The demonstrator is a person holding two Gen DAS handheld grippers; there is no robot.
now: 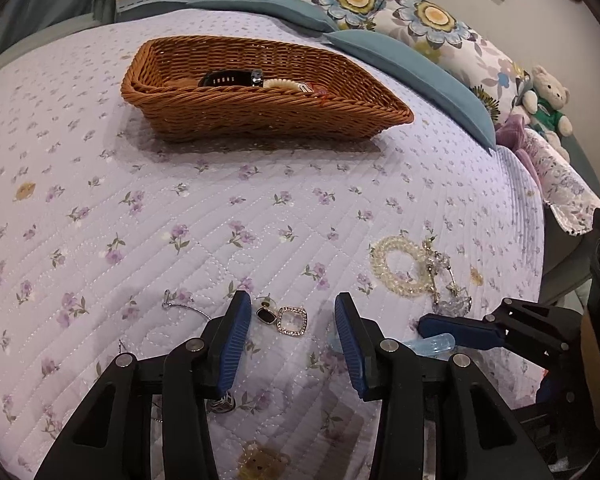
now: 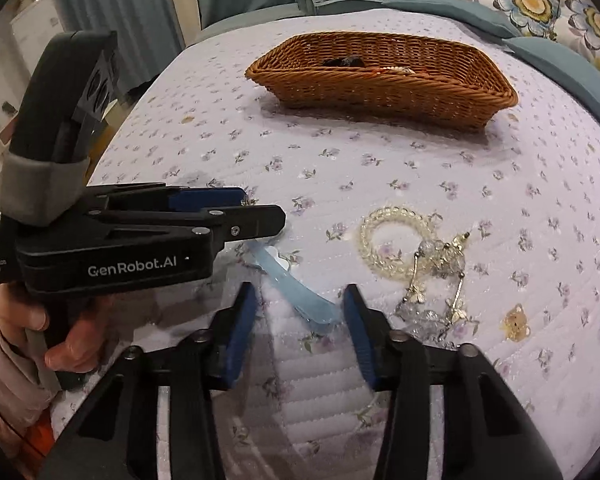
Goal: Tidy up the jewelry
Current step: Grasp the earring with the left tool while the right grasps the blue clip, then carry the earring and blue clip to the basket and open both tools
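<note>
My left gripper [image 1: 290,316] is open, low over the quilt, with a black-and-gold earring [image 1: 285,317] lying between its fingertips. A thin silver chain [image 1: 184,309] lies just left of it. My right gripper [image 2: 298,308] is open around a pale blue hair clip [image 2: 296,285], which also shows in the left wrist view [image 1: 432,343]. A clear bead bracelet [image 1: 396,266] [image 2: 388,240] and crystal earrings [image 1: 446,284] [image 2: 436,280] lie to the right. The wicker basket [image 1: 260,116] [image 2: 384,88] sits further back, holding a black watch [image 1: 230,78] and other pieces.
Floral pillows [image 1: 380,4] and a teddy bear [image 1: 548,100] lie along the far right edge of the bed. The quilt [image 1: 140,208] drops off at the right edge. The left gripper's body [image 2: 112,236] sits close to the left of my right gripper.
</note>
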